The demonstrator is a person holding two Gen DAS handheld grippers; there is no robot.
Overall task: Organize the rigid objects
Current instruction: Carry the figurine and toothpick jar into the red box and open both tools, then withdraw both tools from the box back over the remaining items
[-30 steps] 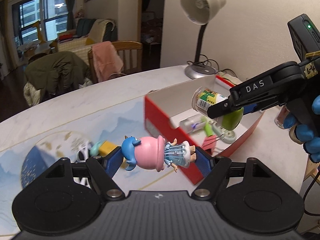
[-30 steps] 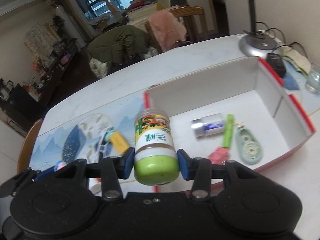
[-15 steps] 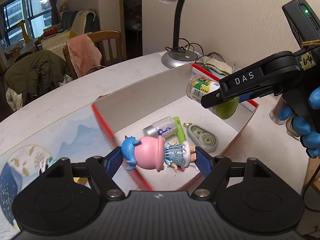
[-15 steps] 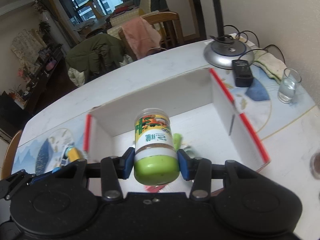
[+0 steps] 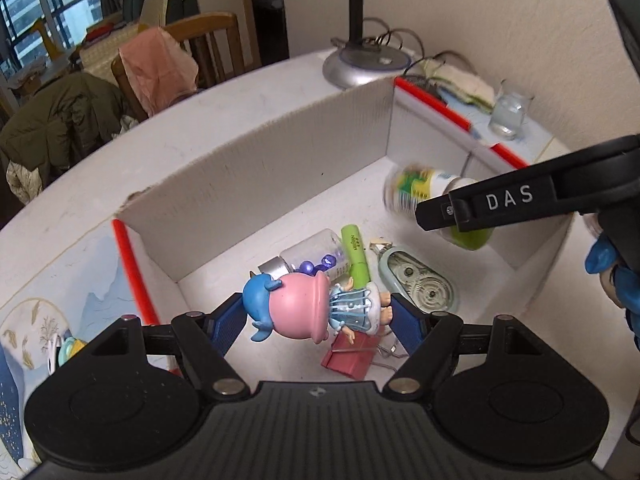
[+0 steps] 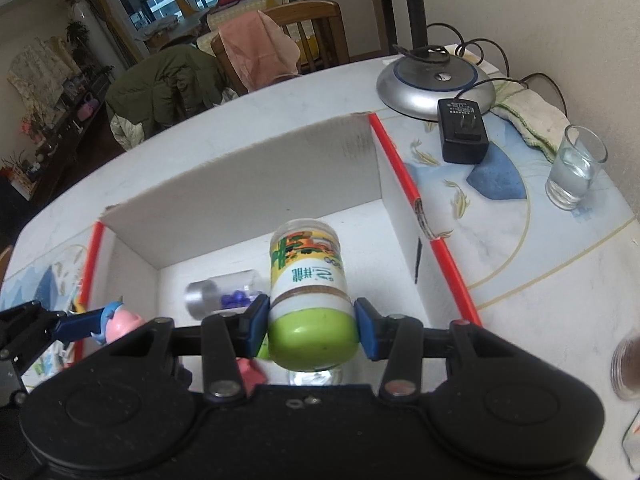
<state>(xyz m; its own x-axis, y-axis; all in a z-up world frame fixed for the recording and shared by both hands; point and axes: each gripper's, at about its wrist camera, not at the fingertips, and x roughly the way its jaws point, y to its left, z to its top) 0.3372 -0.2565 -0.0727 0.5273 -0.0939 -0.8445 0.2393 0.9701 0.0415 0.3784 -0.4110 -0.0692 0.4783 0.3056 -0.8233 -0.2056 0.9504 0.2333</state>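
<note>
- Left wrist view: the left gripper (image 5: 318,316) grips a toy figure (image 5: 308,307) sideways, one blue pad on its blue-and-pink head end, the other at its feet. It hangs above the near part of the open cardboard box (image 5: 256,160), over a red binder clip (image 5: 352,354).
- On the box floor lie a clear vial (image 5: 310,254) with blue beads, a green tube (image 5: 356,256) and a correction-tape dispenser (image 5: 418,286), bunched close together. The free floor is toward the far wall and the left corner, so my judgement is that the figure should go down there, not onto the pile.
- Lower it until it nearly touches the floor before letting go; dropped from this height it would likely bounce or roll against the vial.
- Right wrist view: the right gripper (image 6: 312,330) clamps a green-capped jar (image 6: 310,292) at the cap end, its base pointing away, above the box's right half.
- The vial lies just left of the jar and something clear shows under the cap; I cannot tell what.
- The floor beside the right wall looks bare: a sound spot, I think. Lay the jar on its side along that wall so it cannot roll, and keep the two grippers well apart while releasing.
</note>
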